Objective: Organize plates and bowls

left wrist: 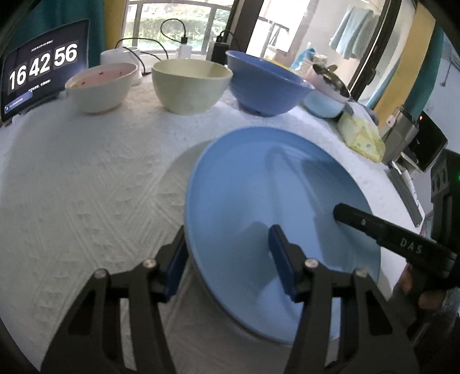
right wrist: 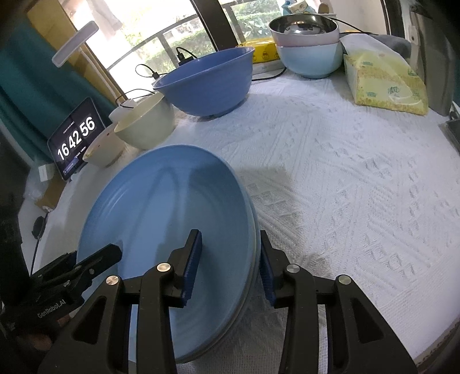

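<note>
A light blue deep plate (left wrist: 258, 187) (right wrist: 161, 207) lies on top of a grey plate (right wrist: 249, 290) on the white cloth. My left gripper (left wrist: 228, 259) straddles its left rim with a wide gap; one pad is outside and one over the inside, so it is open. My right gripper (right wrist: 230, 267) is shut on the opposite rim of the two plates, with one pad inside and one outside. One finger (left wrist: 359, 221) of the right gripper reaches over the plate in the left wrist view. At the back stand a pink-lined white bowl (left wrist: 100, 86), a cream bowl (left wrist: 189, 83) and a dark blue bowl (left wrist: 264, 83).
A pale blue bowl (right wrist: 310, 60) with a steel-lined bowl (right wrist: 304, 26) nested in it sits at the far right. A yellow tissue pack (right wrist: 385, 83) lies beside it. A tablet clock (left wrist: 43, 72) and charging cables stand behind the bowls. Bare cloth (right wrist: 359, 187) stretches right of the plates.
</note>
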The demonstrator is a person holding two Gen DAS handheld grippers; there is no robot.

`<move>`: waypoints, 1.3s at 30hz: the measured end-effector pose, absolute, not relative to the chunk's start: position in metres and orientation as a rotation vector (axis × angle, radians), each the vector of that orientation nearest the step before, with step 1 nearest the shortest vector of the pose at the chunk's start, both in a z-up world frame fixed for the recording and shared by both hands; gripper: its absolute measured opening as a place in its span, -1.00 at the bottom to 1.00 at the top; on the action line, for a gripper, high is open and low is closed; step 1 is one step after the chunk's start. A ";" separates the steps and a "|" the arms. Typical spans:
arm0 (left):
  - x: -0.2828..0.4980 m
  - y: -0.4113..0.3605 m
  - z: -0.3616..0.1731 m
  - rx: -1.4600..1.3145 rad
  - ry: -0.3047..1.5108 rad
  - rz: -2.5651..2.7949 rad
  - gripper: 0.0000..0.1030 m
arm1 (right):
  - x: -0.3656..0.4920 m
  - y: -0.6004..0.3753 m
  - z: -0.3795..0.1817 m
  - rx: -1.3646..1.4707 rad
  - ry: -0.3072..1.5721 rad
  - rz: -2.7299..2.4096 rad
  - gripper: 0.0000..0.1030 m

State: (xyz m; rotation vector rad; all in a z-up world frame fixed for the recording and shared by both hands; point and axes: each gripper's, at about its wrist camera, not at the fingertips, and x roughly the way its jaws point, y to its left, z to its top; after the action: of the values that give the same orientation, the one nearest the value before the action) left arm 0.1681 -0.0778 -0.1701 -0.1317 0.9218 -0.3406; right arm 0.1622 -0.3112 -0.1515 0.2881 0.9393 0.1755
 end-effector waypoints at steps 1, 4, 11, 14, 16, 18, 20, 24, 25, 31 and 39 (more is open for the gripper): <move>0.168 -0.077 -0.170 -0.134 0.922 -0.340 0.08 | 0.163 -0.310 -0.151 0.284 0.940 0.172 -0.21; 0.167 -0.076 -0.170 -0.140 0.924 -0.338 0.05 | 0.162 -0.309 -0.151 0.281 0.942 0.164 -0.21; 0.166 -0.068 -0.169 -0.160 0.935 -0.333 0.01 | 0.162 -0.303 -0.148 0.261 0.938 0.158 -0.21; 0.166 -0.062 -0.170 -0.172 0.935 -0.330 0.00 | 0.163 -0.298 -0.145 0.248 0.935 0.161 -0.21; 0.165 -0.058 -0.169 -0.179 0.933 -0.323 0.00 | 0.165 -0.293 -0.144 0.240 0.937 0.164 -0.21; 0.165 -0.052 -0.169 -0.187 0.932 -0.318 -0.01 | 0.165 -0.289 -0.144 0.234 0.938 0.167 -0.22; 0.164 -0.047 -0.169 -0.194 0.929 -0.310 -0.01 | 0.165 -0.285 -0.142 0.226 0.938 0.173 -0.22; 0.164 -0.035 -0.168 -0.211 0.921 -0.296 -0.01 | 0.168 -0.272 -0.139 0.211 0.940 0.183 -0.22; 0.164 -0.032 -0.168 -0.216 0.920 -0.292 -0.01 | 0.168 -0.268 -0.139 0.207 0.941 0.186 -0.22; 0.165 -0.009 -0.169 -0.251 0.910 -0.264 -0.01 | 0.172 -0.247 -0.137 0.184 0.951 0.206 -0.22; 0.164 0.023 -0.168 -0.284 0.893 -0.220 -0.01 | 0.179 -0.216 -0.134 0.148 0.956 0.245 -0.22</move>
State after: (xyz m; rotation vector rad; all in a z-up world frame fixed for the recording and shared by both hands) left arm 0.1644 0.0226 -0.1677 -0.2845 0.8933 -0.2200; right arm 0.1794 -0.2161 -0.1341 0.1475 0.9556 0.2447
